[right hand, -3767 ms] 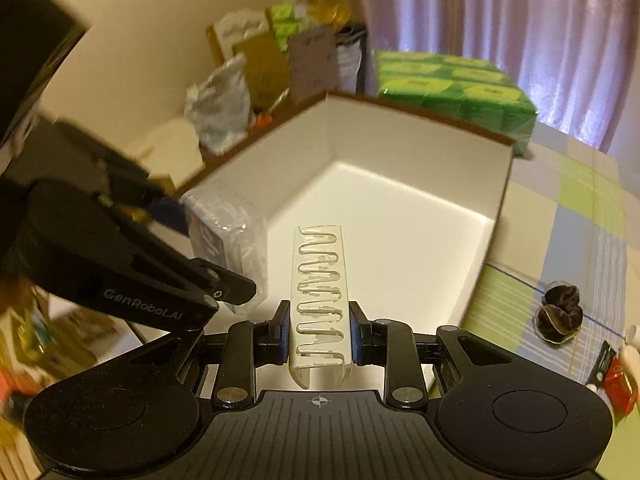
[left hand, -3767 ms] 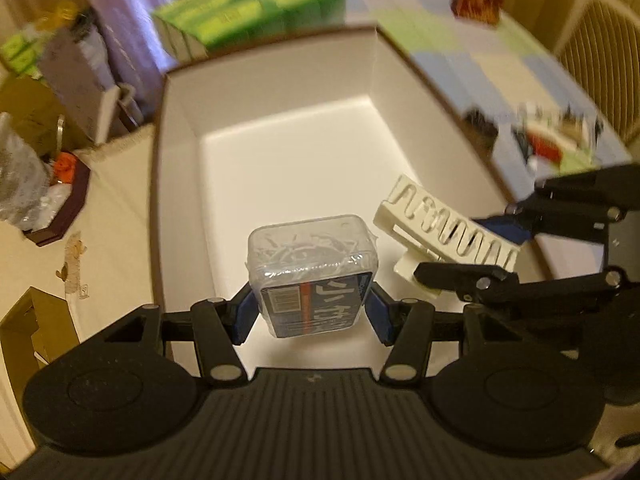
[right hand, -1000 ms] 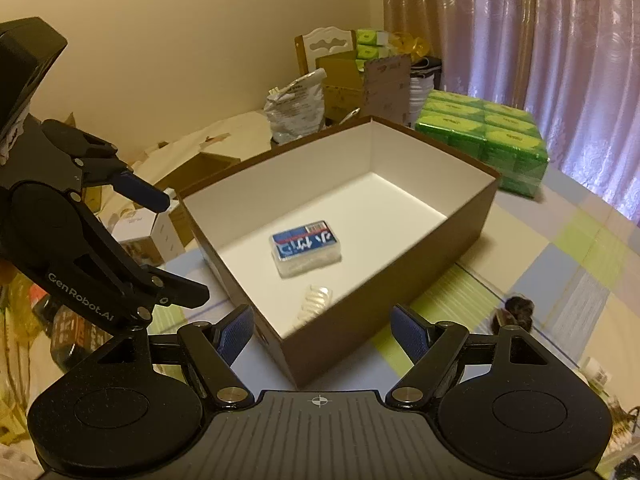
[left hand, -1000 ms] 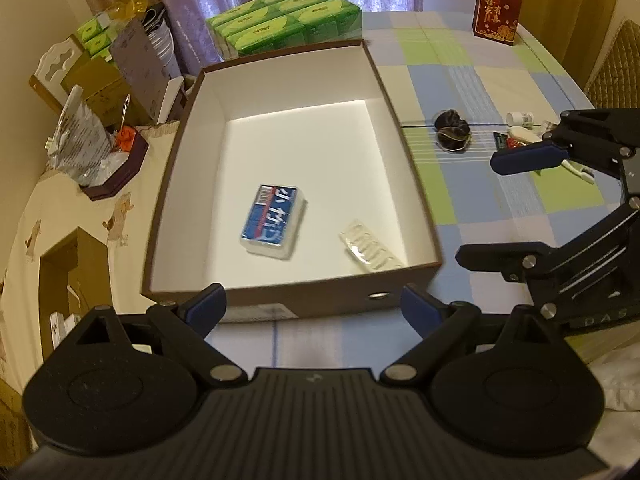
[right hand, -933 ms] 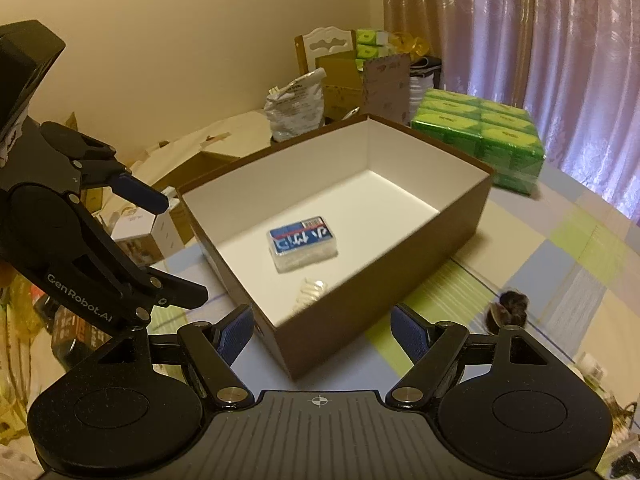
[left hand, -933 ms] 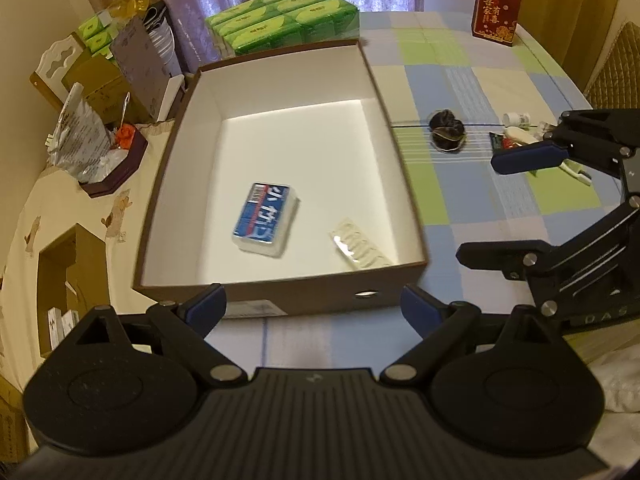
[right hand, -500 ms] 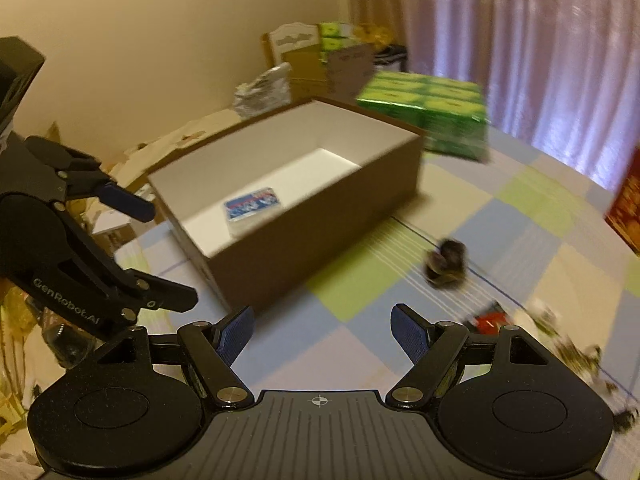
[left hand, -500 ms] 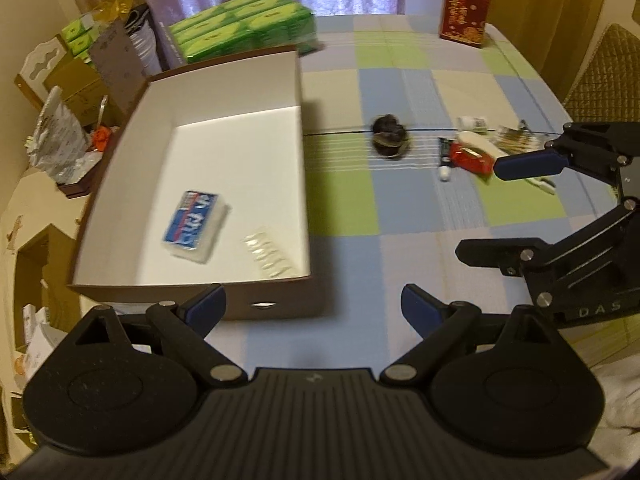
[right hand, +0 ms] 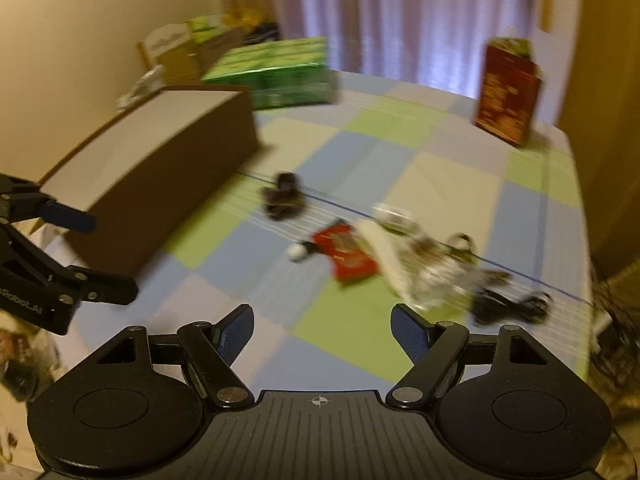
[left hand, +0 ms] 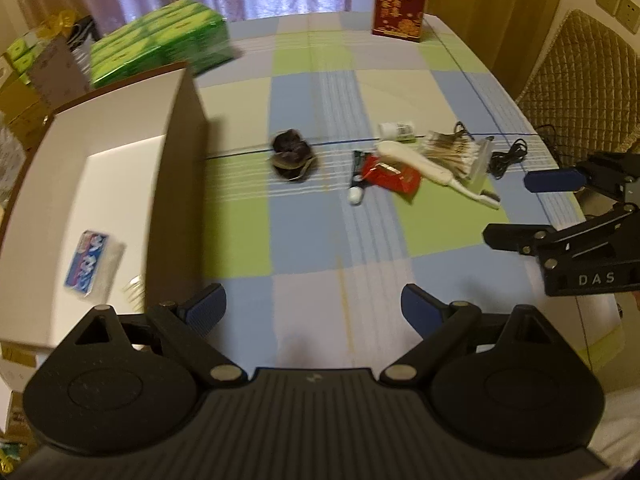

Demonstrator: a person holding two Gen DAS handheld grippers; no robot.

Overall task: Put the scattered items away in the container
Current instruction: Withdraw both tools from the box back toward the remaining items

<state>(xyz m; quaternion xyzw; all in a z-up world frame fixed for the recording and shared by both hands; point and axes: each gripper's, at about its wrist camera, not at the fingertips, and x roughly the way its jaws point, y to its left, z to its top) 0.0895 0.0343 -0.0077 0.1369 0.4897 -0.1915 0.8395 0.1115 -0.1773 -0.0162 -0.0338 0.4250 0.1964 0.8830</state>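
Note:
The brown box (left hand: 176,160) (right hand: 160,168) with a white inside stands at the table's left; a blue-labelled clear case (left hand: 90,264) lies in it. Scattered on the checked cloth are a dark scrunchie (left hand: 294,156) (right hand: 282,198), a red packet (left hand: 394,178) (right hand: 346,256), a white brush (left hand: 424,166), a bundle of cotton swabs (left hand: 456,152), a small white bottle (left hand: 396,130) and a black cable (left hand: 506,156). My left gripper (left hand: 314,308) is open and empty over the near cloth. My right gripper (right hand: 322,332) (left hand: 524,208) is open and empty, right of the left one.
A green pack of tissue boxes (left hand: 160,52) (right hand: 280,72) sits behind the box. A red gift bag (left hand: 400,4) (right hand: 506,92) stands at the far edge. A quilted chair back (left hand: 580,84) is at the right. Cartons (left hand: 24,80) crowd the left side.
Both grippers let go of their items into the box, drew back and swung right; the scattered pile is now ahead and the box sits at the left.

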